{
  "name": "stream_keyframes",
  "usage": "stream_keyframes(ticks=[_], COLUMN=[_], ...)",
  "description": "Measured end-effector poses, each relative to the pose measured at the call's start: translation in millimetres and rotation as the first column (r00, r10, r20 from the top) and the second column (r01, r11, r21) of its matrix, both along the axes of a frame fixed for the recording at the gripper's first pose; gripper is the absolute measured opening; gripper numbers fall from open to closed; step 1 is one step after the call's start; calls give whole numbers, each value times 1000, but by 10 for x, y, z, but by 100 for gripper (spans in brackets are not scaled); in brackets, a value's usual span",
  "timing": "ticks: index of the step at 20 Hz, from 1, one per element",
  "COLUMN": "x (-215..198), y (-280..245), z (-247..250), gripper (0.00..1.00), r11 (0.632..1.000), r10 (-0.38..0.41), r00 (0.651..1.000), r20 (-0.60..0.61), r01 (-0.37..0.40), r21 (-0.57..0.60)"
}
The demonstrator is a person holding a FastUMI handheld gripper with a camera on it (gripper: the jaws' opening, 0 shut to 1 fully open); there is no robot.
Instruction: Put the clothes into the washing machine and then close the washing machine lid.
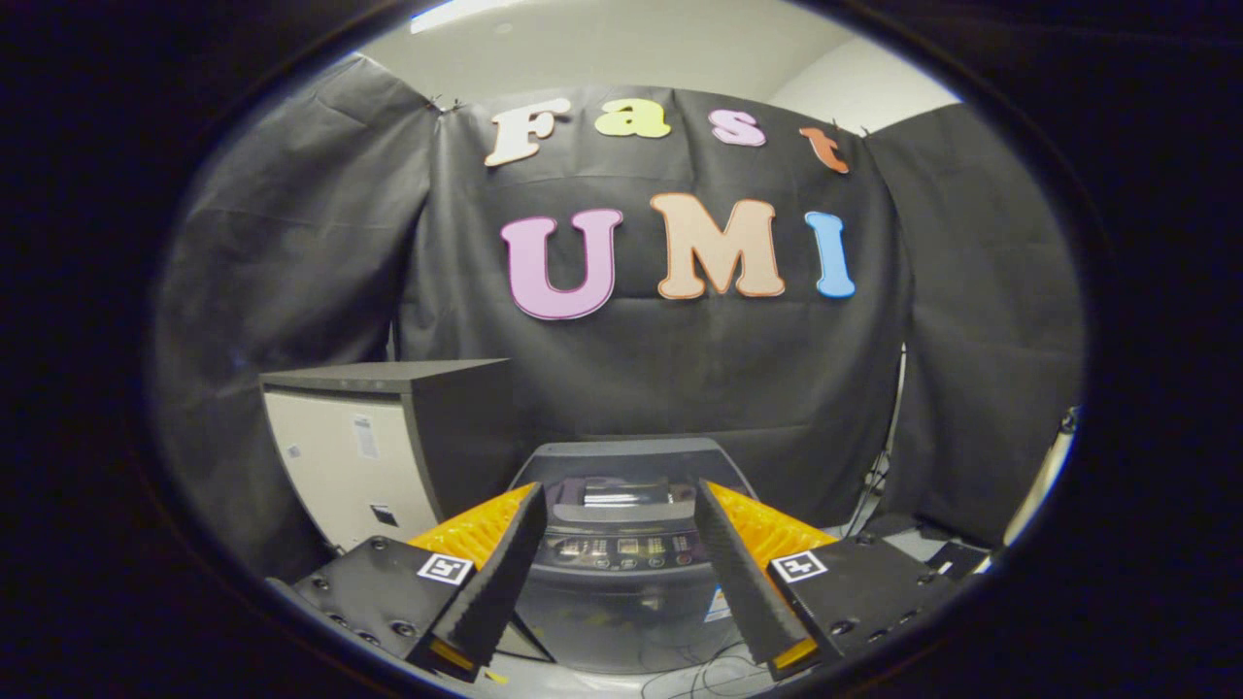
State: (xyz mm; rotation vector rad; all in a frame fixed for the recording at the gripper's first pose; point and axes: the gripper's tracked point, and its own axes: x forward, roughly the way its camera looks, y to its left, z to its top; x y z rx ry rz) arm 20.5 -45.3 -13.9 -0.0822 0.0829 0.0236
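Gripper (621,505) wide apart, empty, facing washing machine (621,582).

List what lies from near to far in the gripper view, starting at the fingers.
Open gripper, nothing between its fingers → washing machine with its control panel facing the fingers, lid down → black cloth wall. A cabinet stands to the machine's left.

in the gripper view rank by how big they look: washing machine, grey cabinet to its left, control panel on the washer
1. grey cabinet, washing machine: alike, fingers of the open gripper cover part
2. control panel
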Motion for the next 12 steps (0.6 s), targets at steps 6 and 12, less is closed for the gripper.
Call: stream_keyframes(ticks=[6, 12], x=[-269, -506], y=[-45, 152], z=[204, 448], gripper=[96, 96], r11=[999, 993], r10=[29, 100], r00=[999, 992], r20=[38, 79], r01=[-30, -104], r21=[13, 47])
